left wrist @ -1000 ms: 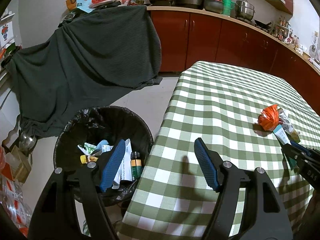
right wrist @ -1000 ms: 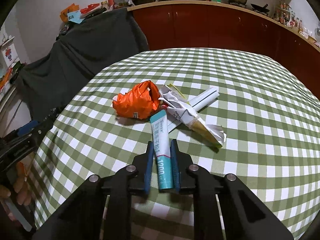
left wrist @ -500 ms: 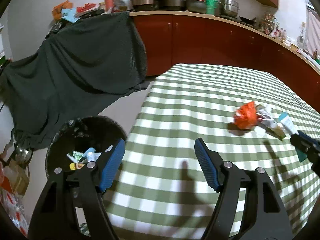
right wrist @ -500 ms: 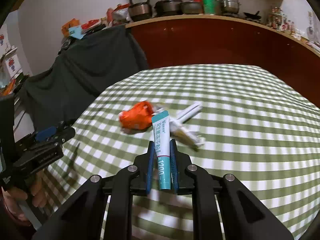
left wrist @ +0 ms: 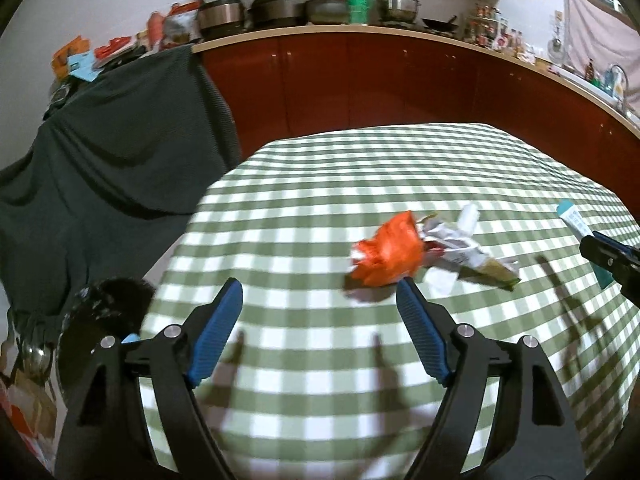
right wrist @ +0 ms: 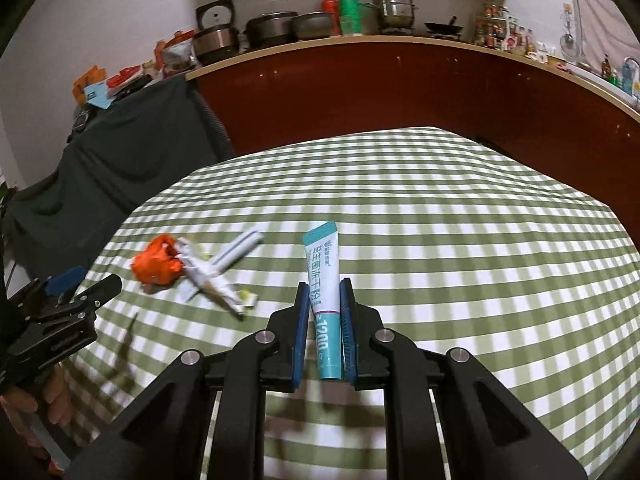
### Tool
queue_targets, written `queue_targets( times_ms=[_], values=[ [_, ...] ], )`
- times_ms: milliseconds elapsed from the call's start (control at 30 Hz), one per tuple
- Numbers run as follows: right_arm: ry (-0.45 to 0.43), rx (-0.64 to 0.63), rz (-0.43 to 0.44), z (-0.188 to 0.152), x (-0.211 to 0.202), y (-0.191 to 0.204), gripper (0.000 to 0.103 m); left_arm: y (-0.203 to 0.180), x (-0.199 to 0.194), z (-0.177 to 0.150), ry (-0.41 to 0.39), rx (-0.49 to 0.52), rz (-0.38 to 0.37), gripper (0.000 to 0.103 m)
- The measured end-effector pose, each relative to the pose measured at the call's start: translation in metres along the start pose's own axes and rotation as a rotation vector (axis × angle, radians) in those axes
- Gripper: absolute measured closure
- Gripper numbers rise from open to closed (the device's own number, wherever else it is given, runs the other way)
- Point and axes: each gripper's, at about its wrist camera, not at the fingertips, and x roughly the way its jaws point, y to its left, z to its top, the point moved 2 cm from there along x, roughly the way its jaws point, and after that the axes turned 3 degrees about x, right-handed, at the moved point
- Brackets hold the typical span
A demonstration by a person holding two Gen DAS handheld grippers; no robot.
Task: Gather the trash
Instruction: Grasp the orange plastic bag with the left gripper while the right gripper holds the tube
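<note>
Holding a little tube (right wrist: 325, 280), the right gripper (right wrist: 324, 320) squeezes it above the checked table (right wrist: 460, 240). The left gripper (left wrist: 318, 334), its jaws just widening with nothing inside, faces the orange wrapper (left wrist: 388, 256). The slim tube could slip before reaching the bin (left wrist: 100, 320).

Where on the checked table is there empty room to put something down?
The tablecloth is bare to the right of the held tube and toward the red cabinets. It's crowded at the left, around the orange wrapper and crumpled papers.
</note>
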Motion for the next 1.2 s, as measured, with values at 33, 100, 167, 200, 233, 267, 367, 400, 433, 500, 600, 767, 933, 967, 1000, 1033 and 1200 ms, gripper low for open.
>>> queue_targets(
  times_ms=[33, 100, 167, 200, 233, 267, 367, 400, 433, 500, 600, 767, 933, 967, 1000, 1033, 1200],
  values=[
    [-0.001, 0.003, -0.002, 0.000, 0.000, -0.003, 0.087, -0.004, 0.003, 0.002, 0.003, 0.006, -0.009, 0.025],
    [-0.002, 0.010, -0.006, 0.001, 0.002, -0.010, 0.087, -0.011, 0.009, 0.005, 0.011, 0.021, -0.018, 0.024],
    [-0.002, 0.016, -0.007, 0.002, 0.004, -0.014, 0.087, -0.017, 0.016, 0.009, 0.017, 0.039, -0.019, 0.024],
    [-0.001, 0.020, -0.006, 0.002, 0.005, -0.016, 0.087, -0.018, 0.020, 0.010, 0.020, 0.047, -0.018, 0.024],
    [0.000, 0.023, -0.006, 0.002, 0.006, -0.018, 0.087, -0.020, 0.023, 0.012, 0.022, 0.052, -0.016, 0.024],
    [0.001, 0.025, -0.005, 0.002, 0.007, -0.020, 0.087, -0.021, 0.026, 0.013, 0.025, 0.056, -0.016, 0.024],
    [0.004, 0.032, -0.002, 0.003, 0.009, -0.024, 0.087, -0.024, 0.035, 0.016, 0.035, 0.061, -0.019, 0.024],
    [0.006, 0.035, -0.001, 0.003, 0.011, -0.025, 0.087, -0.024, 0.038, 0.017, 0.038, 0.062, -0.021, 0.024],
    [0.008, 0.037, -0.001, 0.003, 0.011, -0.026, 0.087, -0.024, 0.040, 0.018, 0.045, 0.062, -0.027, 0.024],
    [0.011, 0.041, 0.001, 0.002, 0.013, -0.027, 0.087, -0.023, 0.044, 0.021, 0.054, 0.057, -0.040, 0.024],
    [0.015, 0.042, 0.003, 0.002, 0.014, -0.027, 0.087, -0.023, 0.048, 0.022, 0.068, 0.052, -0.047, 0.028],
    [0.018, 0.046, 0.002, 0.001, 0.015, -0.028, 0.087, -0.023, 0.055, 0.020, 0.099, 0.047, -0.073, 0.050],
    [0.022, 0.044, -0.001, 0.002, 0.017, -0.027, 0.087, -0.023, 0.055, 0.019, 0.099, 0.056, -0.077, 0.056],
    [0.021, 0.043, -0.002, 0.002, 0.017, -0.027, 0.087, -0.022, 0.055, 0.019, 0.098, 0.057, -0.074, 0.056],
    [0.020, 0.044, -0.003, 0.002, 0.017, -0.027, 0.087, -0.022, 0.054, 0.018, 0.096, 0.057, -0.070, 0.056],
    [0.020, 0.046, -0.001, 0.002, 0.017, -0.027, 0.087, -0.023, 0.053, 0.018, 0.093, 0.058, -0.065, 0.057],
    [0.013, 0.037, 0.008, 0.002, 0.014, -0.018, 0.087, -0.018, 0.043, 0.013, 0.083, 0.055, -0.040, 0.057]
  ],
)
